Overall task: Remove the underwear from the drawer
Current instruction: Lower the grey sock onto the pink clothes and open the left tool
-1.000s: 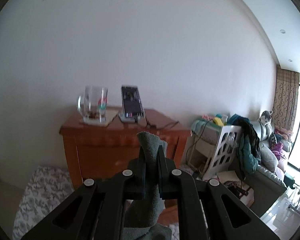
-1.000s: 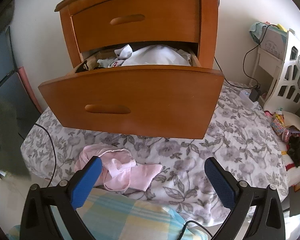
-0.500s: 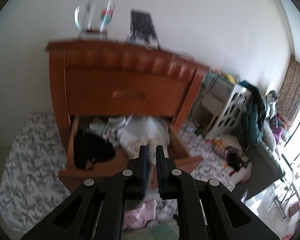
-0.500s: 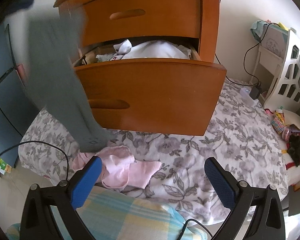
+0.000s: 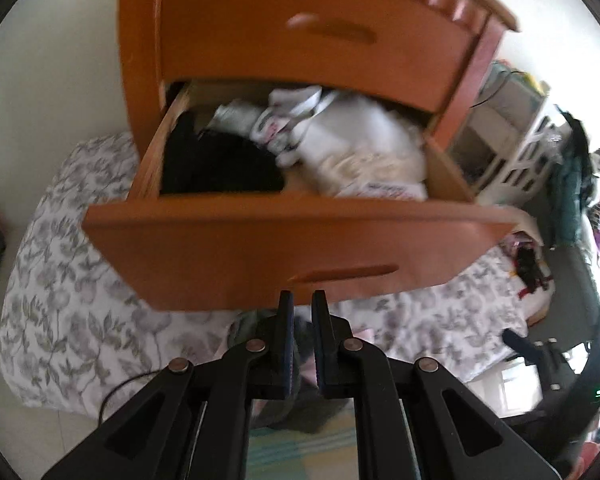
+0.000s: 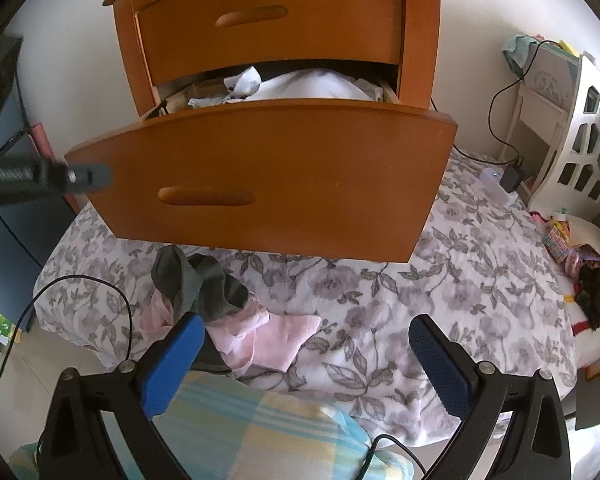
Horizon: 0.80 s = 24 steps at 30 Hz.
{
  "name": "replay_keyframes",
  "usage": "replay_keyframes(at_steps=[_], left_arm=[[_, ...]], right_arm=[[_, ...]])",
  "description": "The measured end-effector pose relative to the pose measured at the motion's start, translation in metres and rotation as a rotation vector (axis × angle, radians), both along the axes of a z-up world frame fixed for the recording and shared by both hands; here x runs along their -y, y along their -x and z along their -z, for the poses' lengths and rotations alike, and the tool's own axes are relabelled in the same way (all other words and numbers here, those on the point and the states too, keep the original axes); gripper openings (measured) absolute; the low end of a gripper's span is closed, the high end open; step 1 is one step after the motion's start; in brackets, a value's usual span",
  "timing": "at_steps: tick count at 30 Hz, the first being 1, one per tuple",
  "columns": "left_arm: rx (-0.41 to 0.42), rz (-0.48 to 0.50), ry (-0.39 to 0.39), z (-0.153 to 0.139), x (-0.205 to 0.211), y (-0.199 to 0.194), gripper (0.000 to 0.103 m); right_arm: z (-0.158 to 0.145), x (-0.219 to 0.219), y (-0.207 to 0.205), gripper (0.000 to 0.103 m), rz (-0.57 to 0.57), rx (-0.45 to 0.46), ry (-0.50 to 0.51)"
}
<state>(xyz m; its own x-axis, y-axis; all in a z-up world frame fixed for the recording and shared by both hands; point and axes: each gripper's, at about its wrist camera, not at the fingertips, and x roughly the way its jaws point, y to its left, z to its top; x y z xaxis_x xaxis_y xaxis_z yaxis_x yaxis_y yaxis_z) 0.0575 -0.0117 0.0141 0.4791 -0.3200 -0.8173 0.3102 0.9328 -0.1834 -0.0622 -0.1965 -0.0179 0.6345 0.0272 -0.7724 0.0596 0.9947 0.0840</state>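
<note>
The left gripper (image 5: pixel 300 300) points down at the front of the open drawer (image 5: pixel 260 240); a second ago it faced the wall above the cabinet (image 5: pixel 300 20) top. Its fingers (image 5: pixel 285 320) are nearly closed with only a narrow gap. Grey cloth shows in and behind that gap, but whether the fingers clamp it cannot be told. A second ago the same grey underwear (image 6: pixel 204 284) stood upright, clamped between these fingers.

In the right wrist view, the grey underwear now lies crumpled on the floral sheet (image 6: pixel 420 300), at 9 o'clock from centre, below the drawer front. It rests on the pink garment (image 6: pixel 268 336), which has not moved. Half a second ago the grey piece hung blurred in the air at 10 o'clock.

The right gripper (image 6: pixel 304 344) has held its place. Its blue fingers (image 6: pixel 176 356) stand wide apart and empty, above the sheet and the checked cloth (image 6: pixel 240 432).

The drawer remains pulled out. Inside, a black garment (image 5: pixel 220 164) fills the 9 o'clock side and white garments (image 5: pixel 352 140) fill the 2 o'clock side. A dark bar (image 6: pixel 40 178) now enters the right wrist view at 9 o'clock.
</note>
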Motion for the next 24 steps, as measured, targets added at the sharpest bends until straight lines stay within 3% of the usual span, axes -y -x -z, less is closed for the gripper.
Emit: replay_keyframes(at_steps=[5,9,12,15,20,24], left_arm=[[-0.035,-0.057,-0.02,0.022,-0.013,-0.003,0.01],[-0.046,-0.075,-0.03,0.028,-0.017,-0.006,0.039],[-0.038,-0.067,-0.036,0.031,-0.016,-0.006,0.049],[-0.028,-0.075,-0.043,0.035,-0.014,-0.007,0.073],[-0.022,-0.093,-0.066,0.038,-0.015,-0.009,0.081],[0.025,-0.104,-0.038,0.027,-0.022,-0.007,0.091]], right_arm=[[0.003,-0.001,-0.003,0.103,-0.004,-0.009,0.0],[0.004,-0.002,-0.006,0.103,-0.008,-0.011,0.0],[0.006,-0.003,-0.009,0.103,-0.009,-0.015,-0.001],[0.009,-0.004,-0.013,0.103,-0.011,-0.021,0.002],[0.012,-0.005,-0.018,0.103,-0.01,-0.025,0.005],[0.015,-0.005,-0.022,0.103,-0.016,-0.025,0.004]])
